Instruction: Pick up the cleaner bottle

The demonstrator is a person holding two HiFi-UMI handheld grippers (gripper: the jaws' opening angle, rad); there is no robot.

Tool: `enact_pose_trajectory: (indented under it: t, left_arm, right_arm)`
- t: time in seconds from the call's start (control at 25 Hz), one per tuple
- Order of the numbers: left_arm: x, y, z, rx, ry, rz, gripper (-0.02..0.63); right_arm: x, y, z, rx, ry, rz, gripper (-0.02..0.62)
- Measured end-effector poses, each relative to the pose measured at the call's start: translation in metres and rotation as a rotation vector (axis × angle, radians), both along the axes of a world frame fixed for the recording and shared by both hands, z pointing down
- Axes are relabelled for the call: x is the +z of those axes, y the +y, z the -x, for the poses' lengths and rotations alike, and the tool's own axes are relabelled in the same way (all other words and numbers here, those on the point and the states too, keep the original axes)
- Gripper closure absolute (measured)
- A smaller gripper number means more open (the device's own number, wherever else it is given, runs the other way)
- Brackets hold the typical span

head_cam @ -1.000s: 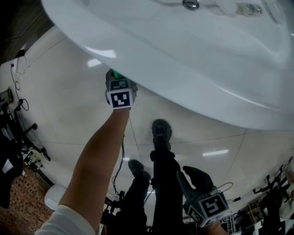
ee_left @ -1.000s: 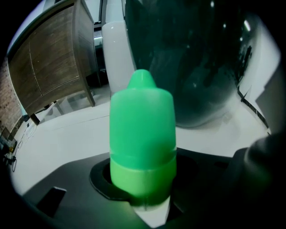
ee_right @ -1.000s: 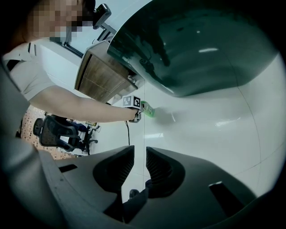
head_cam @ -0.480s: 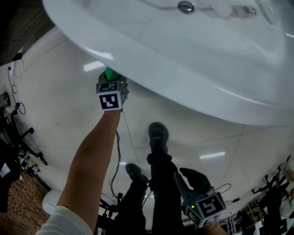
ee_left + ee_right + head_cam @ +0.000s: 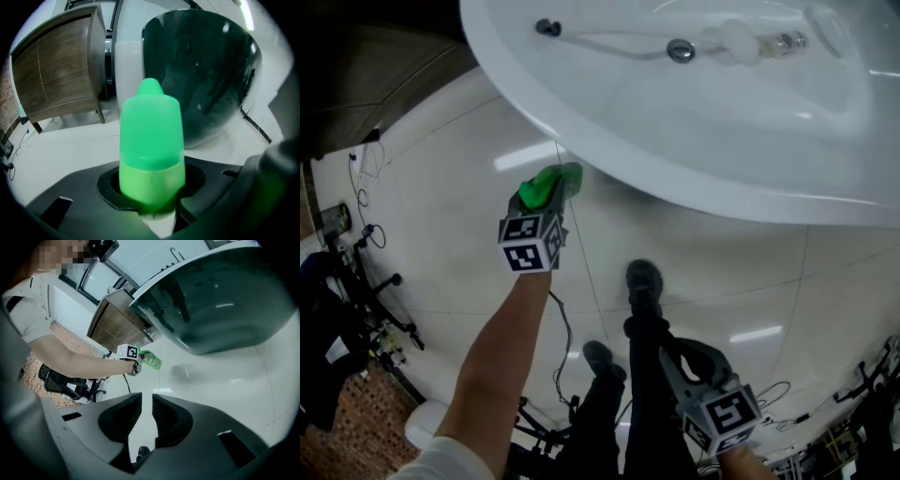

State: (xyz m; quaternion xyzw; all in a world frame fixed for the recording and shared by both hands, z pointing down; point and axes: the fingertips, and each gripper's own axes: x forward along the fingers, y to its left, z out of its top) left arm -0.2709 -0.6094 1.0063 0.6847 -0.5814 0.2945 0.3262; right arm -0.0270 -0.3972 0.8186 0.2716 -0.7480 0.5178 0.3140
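The left gripper (image 5: pixel 540 208) was clenched on the green plastic cleaner bottle (image 5: pixel 547 185) with its rounded cap. In the left gripper view the black jaws pressed on the bottle's body from both sides just below the cap, and they had just been closing onto it. In the head view the bottle sat at about ten o'clock from centre. It poked out past the marker cube toward the rim of the large glossy white basin (image 5: pixel 703 159), which filled the frame from twelve to three o'clock.

The right gripper view also showed the bottle near ten o'clock, tipped roughly level at the end of the person's bare forearm (image 5: pixel 502 347). The glossy white tiled floor (image 5: pixel 431 197) lay beneath it, with no contact between them that I could see. A brown wooden cabinet (image 5: pixel 58 75) stood behind the bottle at ten o'clock in the left gripper view.

The right gripper (image 5: pixel 146 404) held nothing. Its ribbed jaws stood a narrow gap apart with only floor showing between them, and they had just been closing. It hung at five o'clock in the head view, near the person's dark shoes (image 5: pixel 643 281) and well apart from the bottle.

By my judgement the pick-up looked essentially done, with the grasp made and the bottle apparently off the floor. What seemed left was only to keep the grip firm and hold the bottle steady clear of the basin's rim.
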Motion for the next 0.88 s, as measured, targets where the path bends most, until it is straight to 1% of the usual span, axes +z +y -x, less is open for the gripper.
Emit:
enact_pose_trajectory:
  t: [0.2, 0.32, 0.44, 0.64, 0.76, 0.88]
  left_arm:
    - [-0.045, -0.001, 0.002, 0.003, -0.003, -0.018, 0.440]
    - [-0.063, -0.004, 0.001, 0.011, -0.001, -0.036, 0.440]
    - [-0.077, -0.007, 0.002, 0.019, -0.005, -0.058, 0.440]
    - [-0.108, 0.002, -0.002, 0.031, 0.006, -0.095, 0.440]
    - [-0.130, 0.012, -0.002, 0.042, 0.015, -0.120, 0.442]
    - [-0.154, 0.020, 0.001, 0.052, 0.016, -0.149, 0.442]
  right_arm:
    - [-0.026, -0.011, 0.002, 0.020, -0.014, -0.058, 0.517]
    - [-0.033, -0.007, 0.001, 0.015, -0.013, -0.073, 0.518]
    - [-0.037, -0.004, 0.003, 0.024, -0.019, -0.111, 0.518]
    - [-0.052, 0.015, -0.001, 0.011, -0.007, -0.121, 0.518]
    - [-0.062, 0.030, -0.001, 0.031, -0.015, -0.156, 0.518]
    - [-0.072, 0.043, 0.001, 0.021, -0.014, -0.187, 0.518]
